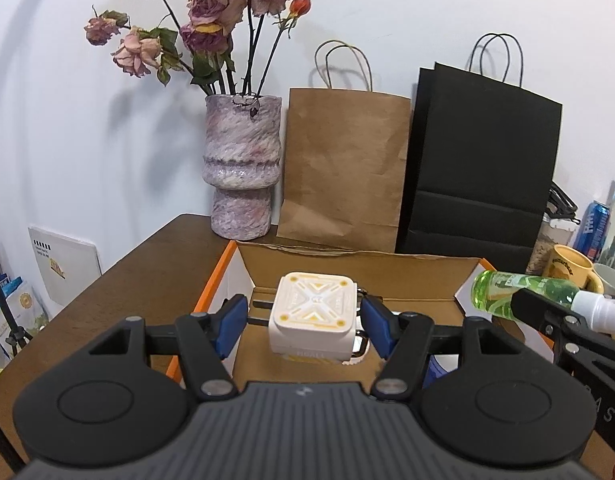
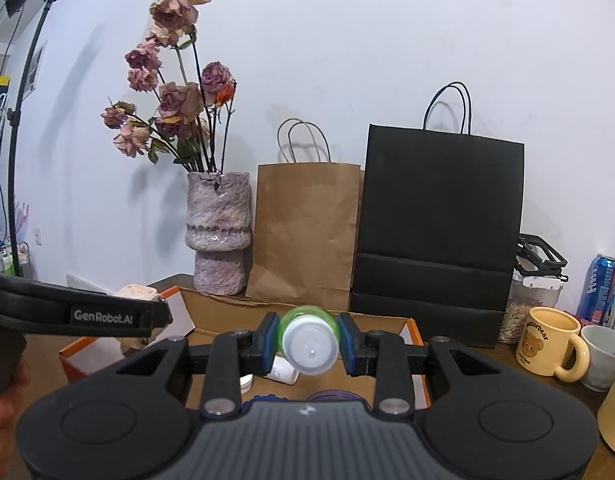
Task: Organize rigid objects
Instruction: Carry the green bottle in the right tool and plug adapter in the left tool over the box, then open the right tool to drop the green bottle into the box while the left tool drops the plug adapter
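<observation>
Left claw [image 1: 303, 322] spread around white charger [image 1: 312, 316], apparently releasing over cardboard box [image 1: 387, 276]; right claw [image 2: 307, 340] clamped on green spray bottle [image 2: 309, 342], awaiting boxing.

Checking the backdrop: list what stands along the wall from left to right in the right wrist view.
Vase of dried roses → brown paper bag → black paper bag → jar → blue can.

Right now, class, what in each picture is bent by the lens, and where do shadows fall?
Left wrist view: the table edge curves, corners go dark; the flowers cast soft shadows on the wall. Right wrist view: the light stand bows, and the black bag's handles shadow the wall.
</observation>
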Motion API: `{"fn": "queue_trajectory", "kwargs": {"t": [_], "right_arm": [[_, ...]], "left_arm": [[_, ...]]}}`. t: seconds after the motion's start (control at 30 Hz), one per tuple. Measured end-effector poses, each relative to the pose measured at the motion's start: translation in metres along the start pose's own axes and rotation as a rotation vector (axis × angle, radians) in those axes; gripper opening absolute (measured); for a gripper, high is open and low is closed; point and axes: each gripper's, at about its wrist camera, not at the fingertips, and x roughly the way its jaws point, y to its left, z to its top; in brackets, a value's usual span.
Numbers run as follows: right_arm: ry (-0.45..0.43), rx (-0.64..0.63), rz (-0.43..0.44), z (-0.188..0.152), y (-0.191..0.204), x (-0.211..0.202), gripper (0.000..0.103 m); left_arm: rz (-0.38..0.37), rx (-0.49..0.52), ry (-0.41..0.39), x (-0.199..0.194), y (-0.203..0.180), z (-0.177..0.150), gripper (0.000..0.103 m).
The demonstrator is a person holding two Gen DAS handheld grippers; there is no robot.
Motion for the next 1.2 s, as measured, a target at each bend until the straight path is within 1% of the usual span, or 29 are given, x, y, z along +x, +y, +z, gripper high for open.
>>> {"fn": "queue_trajectory", "kwargs": {"t": [0.27,0.67,1.03,1.13,1.17,1.2], "right_arm": [[0.014,0.006,0.002,0.0,-0.002,0.025,0.03],[0.04,0.018,0.005,-0.003,-0.008,0.056,0.03],[0.074,0.021,0.004,-0.006,-0.011,0.074,0.03],[0.101,0.03,0.003,-0.008,-0.013,0.078,0.031],[0.102,0.035,0.001,-0.009,-0.014,0.078,0.031],[0.103,0.04,0.0,-0.01,-0.015,0.078,0.039]], "left_arm": [[0.017,-0.017,0.02,0.024,0.007,0.006,0.064],[0.044,0.003,0.039,0.052,0.008,0.01,0.064],[0.047,0.037,0.055,0.068,0.004,0.01,0.064],[0.051,0.041,0.053,0.069,0.004,0.011,0.065],[0.057,0.043,0.044,0.068,0.004,0.011,0.07],[0.061,0.046,0.037,0.067,0.004,0.012,0.08]]}}
